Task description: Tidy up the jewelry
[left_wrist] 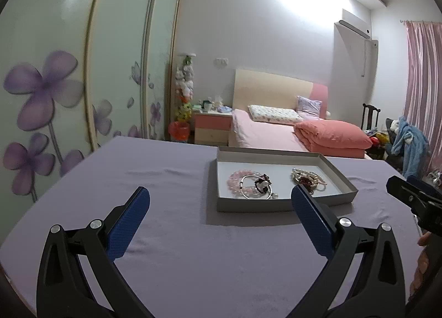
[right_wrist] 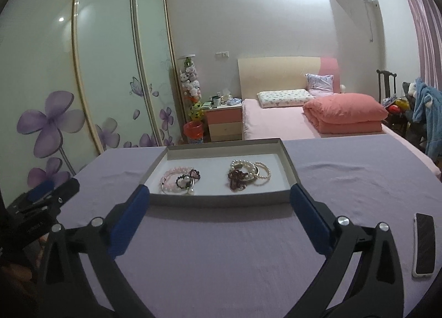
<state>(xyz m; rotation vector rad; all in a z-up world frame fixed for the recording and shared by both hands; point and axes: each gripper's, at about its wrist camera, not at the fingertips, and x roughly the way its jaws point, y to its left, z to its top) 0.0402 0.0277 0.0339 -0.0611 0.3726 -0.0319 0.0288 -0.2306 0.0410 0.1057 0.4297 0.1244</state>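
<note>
A shallow grey box [left_wrist: 284,204] [right_wrist: 221,199] with a white floor sits on the purple tablecloth. It holds two heaps of jewelry: pink bead bracelets with a dark charm bracelet [left_wrist: 250,184] [right_wrist: 179,178] on the left, and pearl bracelets with a dark red one [left_wrist: 308,178] [right_wrist: 247,173] on the right. My left gripper [left_wrist: 221,202] is open and empty, near the box's front left. My right gripper [right_wrist: 219,199] is open and empty, its blue fingertips either side of the box's near wall. Each gripper shows at the edge of the other's view [left_wrist: 414,202] [right_wrist: 44,199].
A phone [right_wrist: 424,244] lies on the cloth at the right. Behind the table are a pink bed [right_wrist: 317,121], a nightstand [right_wrist: 223,121], a red bin [right_wrist: 194,131], a flowered sliding wardrobe [right_wrist: 83,83] on the left, and a chair with clothes [right_wrist: 420,108] on the right.
</note>
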